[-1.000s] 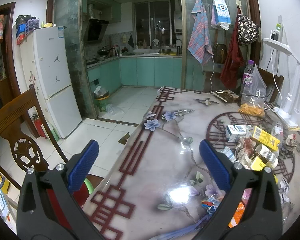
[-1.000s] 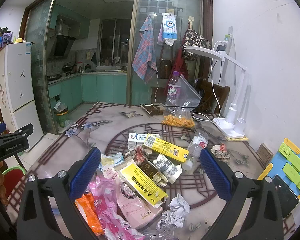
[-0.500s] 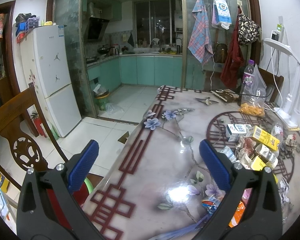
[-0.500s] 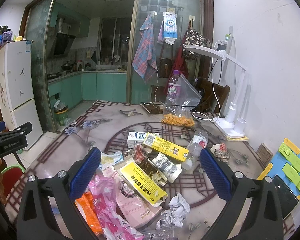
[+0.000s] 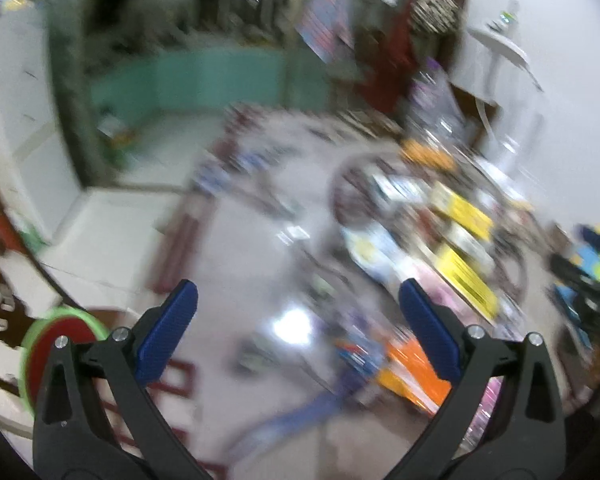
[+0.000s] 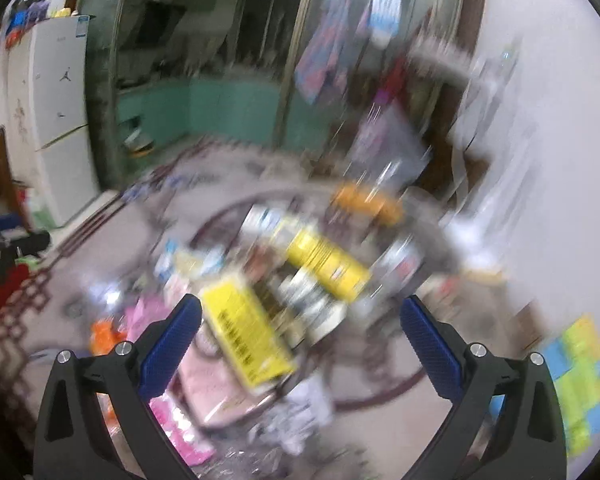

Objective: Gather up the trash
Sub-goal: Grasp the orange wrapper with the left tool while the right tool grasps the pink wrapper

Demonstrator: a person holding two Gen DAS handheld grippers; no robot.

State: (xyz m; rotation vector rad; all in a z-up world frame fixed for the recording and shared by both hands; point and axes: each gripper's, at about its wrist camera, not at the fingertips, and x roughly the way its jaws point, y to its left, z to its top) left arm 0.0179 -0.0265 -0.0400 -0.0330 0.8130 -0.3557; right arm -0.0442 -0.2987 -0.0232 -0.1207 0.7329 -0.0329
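Observation:
Both views are motion-blurred. A heap of trash lies on the patterned table [image 5: 260, 264]: yellow cartons [image 6: 324, 260] [image 5: 466, 276], an orange wrapper [image 5: 414, 372], pink packets [image 6: 172, 412] and crumpled paper [image 6: 300, 412]. My left gripper [image 5: 298, 326] is open and empty above the table's bare left part, left of the heap. My right gripper [image 6: 300, 338] is open and empty, hovering over the heap with a yellow carton [image 6: 246, 336] between its fingers' lines.
A red and green bin [image 5: 60, 344] sits on the floor left of the table. A clear bag with orange snacks [image 6: 366, 200] and a white desk lamp [image 5: 500, 46] stand at the table's back. A colourful pad [image 6: 584, 380] lies at right. A fridge [image 6: 48, 92] stands left.
Both grippers have swung quickly, tilting down toward the table; the left one has turned right toward the heap. The jaws stay open. Nothing was picked up.

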